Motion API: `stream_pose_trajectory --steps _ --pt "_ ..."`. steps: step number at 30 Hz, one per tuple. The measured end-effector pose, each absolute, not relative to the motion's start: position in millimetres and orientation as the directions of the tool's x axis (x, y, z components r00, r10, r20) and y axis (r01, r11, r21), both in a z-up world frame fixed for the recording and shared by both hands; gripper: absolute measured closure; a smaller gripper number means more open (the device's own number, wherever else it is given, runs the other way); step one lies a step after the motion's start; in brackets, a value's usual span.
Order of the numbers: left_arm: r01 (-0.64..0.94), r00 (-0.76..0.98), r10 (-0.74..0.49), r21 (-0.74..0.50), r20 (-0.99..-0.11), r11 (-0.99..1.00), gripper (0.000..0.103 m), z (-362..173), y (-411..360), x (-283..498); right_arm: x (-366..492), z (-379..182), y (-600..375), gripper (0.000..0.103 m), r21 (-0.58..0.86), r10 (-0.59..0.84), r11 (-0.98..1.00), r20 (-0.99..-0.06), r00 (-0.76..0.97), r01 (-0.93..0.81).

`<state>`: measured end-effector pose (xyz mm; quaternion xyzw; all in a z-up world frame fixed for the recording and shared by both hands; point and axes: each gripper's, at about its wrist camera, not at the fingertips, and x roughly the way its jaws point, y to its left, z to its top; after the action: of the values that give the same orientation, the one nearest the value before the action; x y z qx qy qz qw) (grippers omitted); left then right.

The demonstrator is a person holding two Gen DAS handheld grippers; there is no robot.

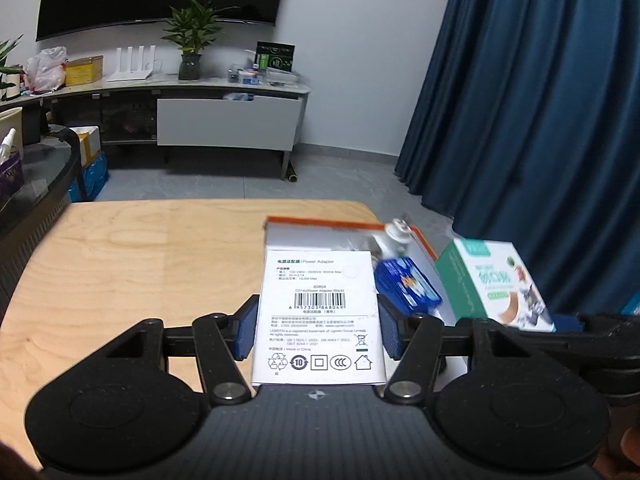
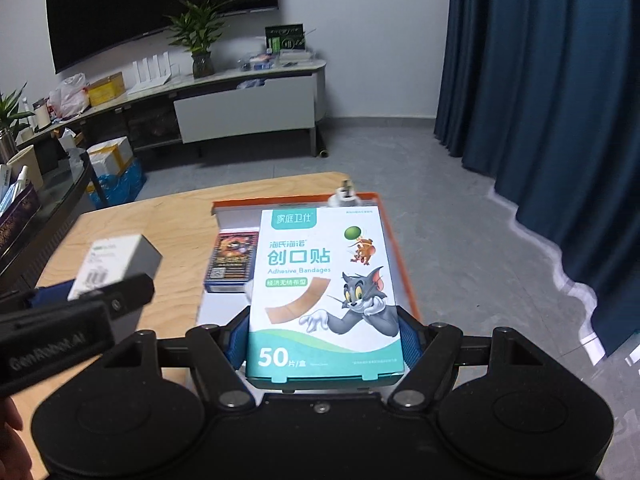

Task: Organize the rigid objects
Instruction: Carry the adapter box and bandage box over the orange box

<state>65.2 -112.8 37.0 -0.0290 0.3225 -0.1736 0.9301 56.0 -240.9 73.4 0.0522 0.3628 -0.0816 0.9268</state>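
My left gripper [image 1: 318,328] is shut on a white power adapter box [image 1: 320,308], its blue pads pressing both sides, held above the wooden table [image 1: 140,264]. My right gripper [image 2: 324,340] is shut on a teal and white adhesive bandage box [image 2: 324,292], also seen in the left wrist view [image 1: 496,280]. Both boxes hang over an orange-rimmed white tray [image 2: 296,197]. In the tray lie a blue card pack [image 2: 232,256] and a small white plug-like thing [image 2: 346,198]. From the right, the adapter box [image 2: 116,264] shows at the left.
The tray [image 1: 320,222] sits on the right part of the table, near its far edge. A dark glass table [image 1: 48,184] with clutter stands to the left. Behind are a TV cabinet [image 1: 224,120], a potted plant [image 1: 192,36] and blue curtains [image 1: 540,100] at the right.
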Motion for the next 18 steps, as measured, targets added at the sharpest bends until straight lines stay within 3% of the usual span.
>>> stream_pose_trajectory --steps 18 --pt "0.268 0.741 -0.286 -0.123 -0.607 0.956 0.043 26 -133 40 34 57 -266 0.019 0.115 -0.037 0.982 -0.664 0.747 0.151"
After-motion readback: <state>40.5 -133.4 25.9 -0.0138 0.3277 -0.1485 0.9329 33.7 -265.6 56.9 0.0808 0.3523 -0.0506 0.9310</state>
